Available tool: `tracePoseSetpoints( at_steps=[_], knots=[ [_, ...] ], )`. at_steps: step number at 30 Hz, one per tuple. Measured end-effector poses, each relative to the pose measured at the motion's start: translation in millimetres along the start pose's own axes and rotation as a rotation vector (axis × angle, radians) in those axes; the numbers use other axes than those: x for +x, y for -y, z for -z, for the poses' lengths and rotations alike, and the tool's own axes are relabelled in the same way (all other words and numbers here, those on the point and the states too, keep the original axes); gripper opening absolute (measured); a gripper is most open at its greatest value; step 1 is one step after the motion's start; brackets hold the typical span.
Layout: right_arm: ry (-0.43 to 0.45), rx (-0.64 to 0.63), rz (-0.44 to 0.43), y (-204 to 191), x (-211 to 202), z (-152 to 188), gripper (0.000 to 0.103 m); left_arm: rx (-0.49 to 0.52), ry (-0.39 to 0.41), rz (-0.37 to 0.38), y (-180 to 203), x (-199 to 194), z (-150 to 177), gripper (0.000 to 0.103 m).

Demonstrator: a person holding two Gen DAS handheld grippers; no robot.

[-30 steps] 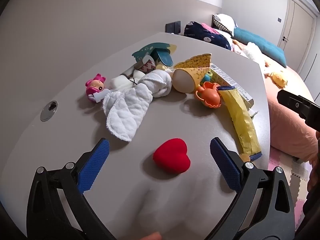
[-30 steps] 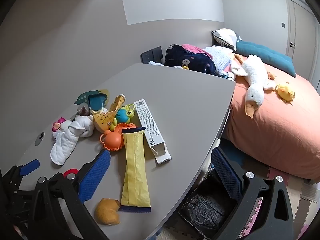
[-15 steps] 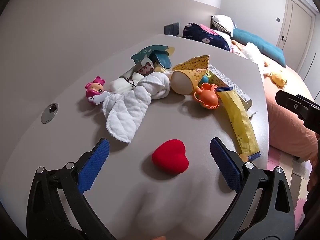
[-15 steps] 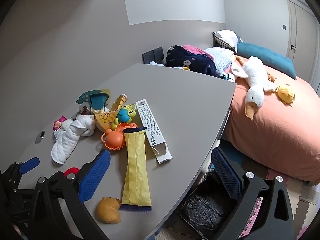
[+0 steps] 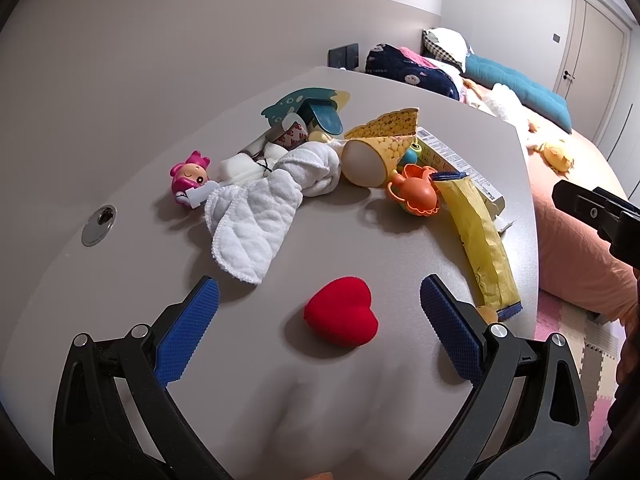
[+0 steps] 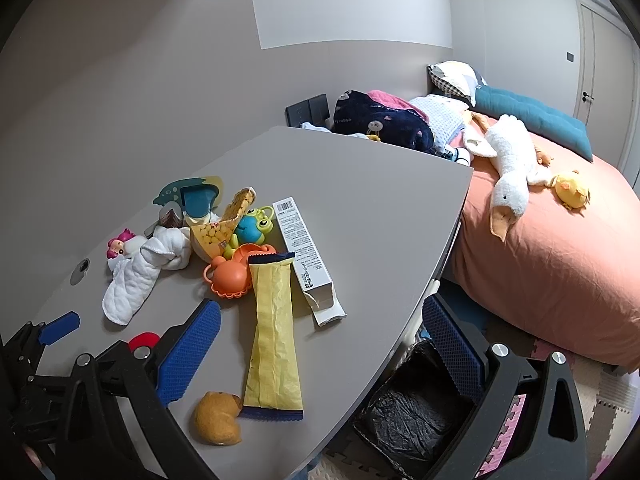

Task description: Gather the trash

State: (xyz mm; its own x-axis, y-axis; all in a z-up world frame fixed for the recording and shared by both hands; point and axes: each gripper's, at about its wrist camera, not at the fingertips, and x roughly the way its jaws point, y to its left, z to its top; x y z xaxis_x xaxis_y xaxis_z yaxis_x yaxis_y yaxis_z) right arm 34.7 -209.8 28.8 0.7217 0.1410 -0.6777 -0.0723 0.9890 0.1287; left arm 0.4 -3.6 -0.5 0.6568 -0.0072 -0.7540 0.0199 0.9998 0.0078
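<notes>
With both grippers spread wide and empty, nothing is picked yet.
Right gripper (image 6: pixel 320 344) hangs over the counter (image 6: pixel 360 200) edge; yellow wrapper (image 6: pixel 272 332) lies flat just ahead — light, crinkly, slippery; pinch the near blue end. Bin (image 6: pixel 412 416) sits below. Left gripper (image 5: pixel 318 330) frames a red heart (image 5: pixel 342 322).

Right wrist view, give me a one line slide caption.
Open right gripper over a desk edge, yellow wrapper and torn carton ahead, black-lined bin below.

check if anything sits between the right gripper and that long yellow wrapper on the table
Nothing visible does. In the right wrist view the yellow wrapper lies flat on the table, just ahead of the open right gripper. The orange toy and white carton touch its far end; a small orange-brown toy sits beside its near end.
</notes>
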Motion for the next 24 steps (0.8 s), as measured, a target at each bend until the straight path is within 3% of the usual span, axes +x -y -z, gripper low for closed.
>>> tracePoseSetpoints(
  at_steps=[24],
  knots=[
    [-0.003, -0.016, 0.002, -3.1, 1.3, 3.3, 0.101, 0.013, -0.004, 0.010, 0.4, 0.5, 1.5, 0.097]
  ],
)
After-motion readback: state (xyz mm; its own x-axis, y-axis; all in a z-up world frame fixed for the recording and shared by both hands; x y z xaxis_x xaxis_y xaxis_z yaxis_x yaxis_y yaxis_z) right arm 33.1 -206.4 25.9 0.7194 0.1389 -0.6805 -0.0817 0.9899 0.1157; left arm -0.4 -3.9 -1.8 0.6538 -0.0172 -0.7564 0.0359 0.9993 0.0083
